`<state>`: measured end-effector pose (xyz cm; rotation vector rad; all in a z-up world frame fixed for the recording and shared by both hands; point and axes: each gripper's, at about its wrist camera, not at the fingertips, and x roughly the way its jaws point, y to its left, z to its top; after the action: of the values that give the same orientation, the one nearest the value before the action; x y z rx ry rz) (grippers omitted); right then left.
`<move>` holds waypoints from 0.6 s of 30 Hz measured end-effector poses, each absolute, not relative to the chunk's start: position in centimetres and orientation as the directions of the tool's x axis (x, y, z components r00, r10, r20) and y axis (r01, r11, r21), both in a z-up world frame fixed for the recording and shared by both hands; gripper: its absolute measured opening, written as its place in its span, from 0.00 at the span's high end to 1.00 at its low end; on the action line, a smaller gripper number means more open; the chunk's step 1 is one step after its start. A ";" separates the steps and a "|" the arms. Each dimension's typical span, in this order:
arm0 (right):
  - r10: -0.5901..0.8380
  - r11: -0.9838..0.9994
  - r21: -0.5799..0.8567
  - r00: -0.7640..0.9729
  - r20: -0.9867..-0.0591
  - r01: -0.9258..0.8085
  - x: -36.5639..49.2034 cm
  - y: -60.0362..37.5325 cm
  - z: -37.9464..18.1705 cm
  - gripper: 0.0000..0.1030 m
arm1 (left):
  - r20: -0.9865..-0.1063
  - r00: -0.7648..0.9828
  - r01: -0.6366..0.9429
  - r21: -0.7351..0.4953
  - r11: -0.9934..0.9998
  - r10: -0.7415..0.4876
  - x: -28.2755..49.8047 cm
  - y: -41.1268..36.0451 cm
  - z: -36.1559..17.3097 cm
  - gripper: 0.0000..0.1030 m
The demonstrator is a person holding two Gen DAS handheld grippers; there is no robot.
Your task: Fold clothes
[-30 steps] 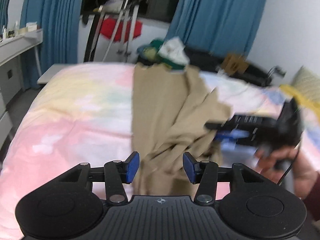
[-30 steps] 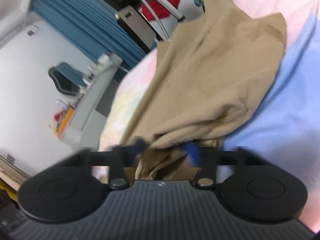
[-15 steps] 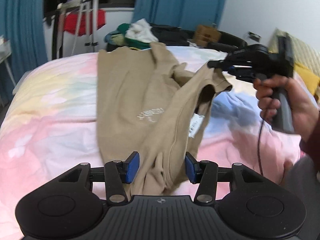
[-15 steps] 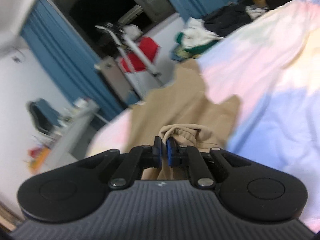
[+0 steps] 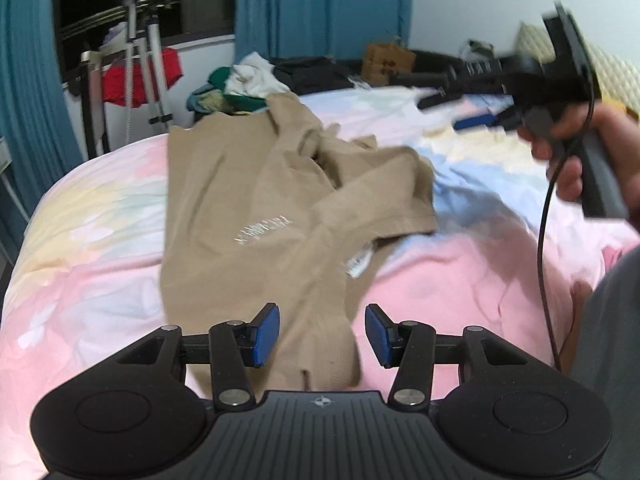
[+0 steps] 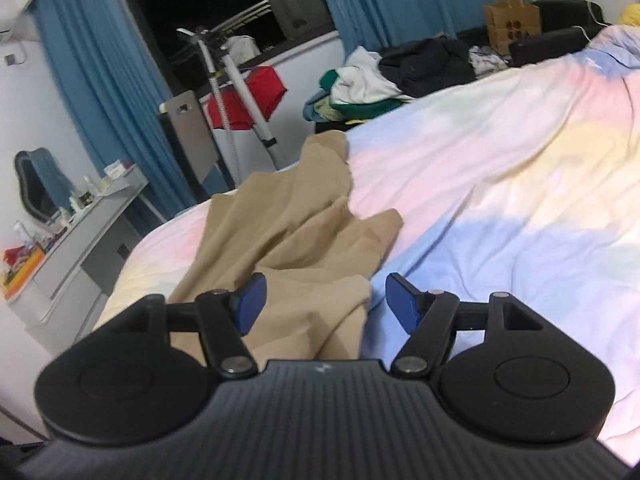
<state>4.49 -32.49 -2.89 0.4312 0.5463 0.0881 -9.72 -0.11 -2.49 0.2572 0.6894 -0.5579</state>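
Left wrist view: the left gripper (image 5: 322, 334) fills the bottom of the frame, its two blue pads (image 5: 265, 334) standing apart with nothing pressed between them. Past and between them lies the near end of a tan shirt (image 5: 256, 208), which runs up the middle of the frame across a bed (image 5: 88, 248) covered in pastel pink, yellow and blue. The shirt is rumpled; one sleeve spreads toward centre right, pale lettering shows on its chest, and a white label (image 5: 358, 264) peeks out at its right edge. At upper right, blurred, a hand (image 5: 580, 148) holds the right gripper (image 5: 460, 114) above the bed and clear of the shirt, with a black cable (image 5: 546, 240) hanging from it. Blue curtains (image 5: 320, 8), a dark window and a clothes pile (image 5: 240, 88) sit across the top. Right wrist view: the right gripper (image 6: 322, 306) sits at the bottom with its blue pads (image 6: 250, 304) wide apart; its jaws have just been opening, and nothing is between them. The shirt (image 6: 292, 232) lies below and beyond the pads, stretching toward upper centre, with the bed (image 6: 500, 184) filling the right side. A grey desk (image 6: 80, 240) stands at left, and a clothes pile (image 6: 360, 88) and a paper bag (image 6: 512, 20) sit at the top.
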 end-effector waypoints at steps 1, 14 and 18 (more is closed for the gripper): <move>0.213 0.907 0.422 0.847 -0.486 0.014 4.6 -32.3 -2.9 0.33 | -0.669 0.626 0.577 0.053 0.815 -0.400 -9.6 -0.6 -2.8 0.55; 0.427 0.890 0.406 0.700 -0.573 -0.210 6.0 -28.2 -4.6 0.33 | -0.651 0.718 0.480 0.206 0.853 -0.247 -8.2 -2.2 -5.0 1.00; 0.456 0.880 0.402 0.683 -0.570 -0.252 5.6 -27.8 -4.4 0.33 | -0.575 0.767 0.437 0.144 0.888 -0.285 -8.6 -0.8 -3.3 1.00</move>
<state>5.65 -27.80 -4.37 0.3039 0.7157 0.4043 -8.64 -0.79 -3.27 0.2783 0.5747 -0.3973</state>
